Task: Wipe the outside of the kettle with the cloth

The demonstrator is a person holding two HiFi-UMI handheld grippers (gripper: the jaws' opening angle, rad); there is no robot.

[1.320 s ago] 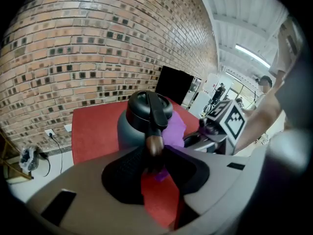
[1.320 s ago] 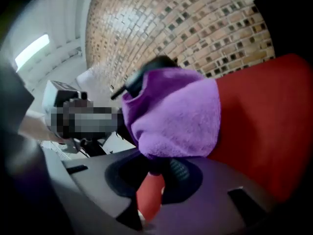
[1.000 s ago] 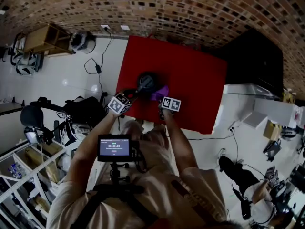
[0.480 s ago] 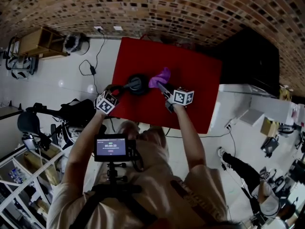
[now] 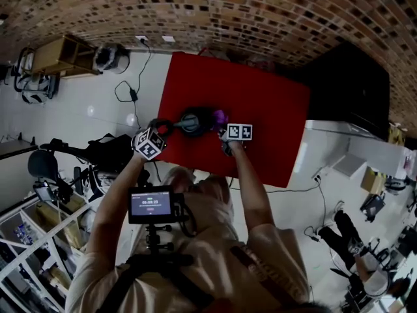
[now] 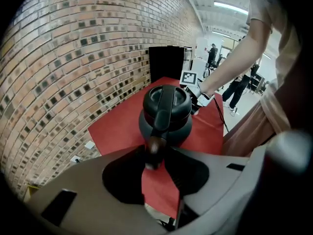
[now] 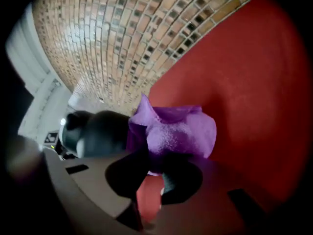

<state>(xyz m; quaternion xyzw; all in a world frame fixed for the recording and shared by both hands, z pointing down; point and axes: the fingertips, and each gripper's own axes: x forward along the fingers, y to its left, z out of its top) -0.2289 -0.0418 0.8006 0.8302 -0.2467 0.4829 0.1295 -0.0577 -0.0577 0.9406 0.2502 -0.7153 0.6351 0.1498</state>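
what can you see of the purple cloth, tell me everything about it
The cloth is purple, soft and slightly fuzzy, like microfibre. It is bunched into a loose wad with one corner poking out, not spread flat. The right gripper has its jaws shut on the cloth's lower fold. One side seems pressed against the dark kettle, above the red table. Whether the cloth touches the tabletop cannot be told.

The kettle (image 5: 194, 120) stands on the red table (image 5: 264, 119)
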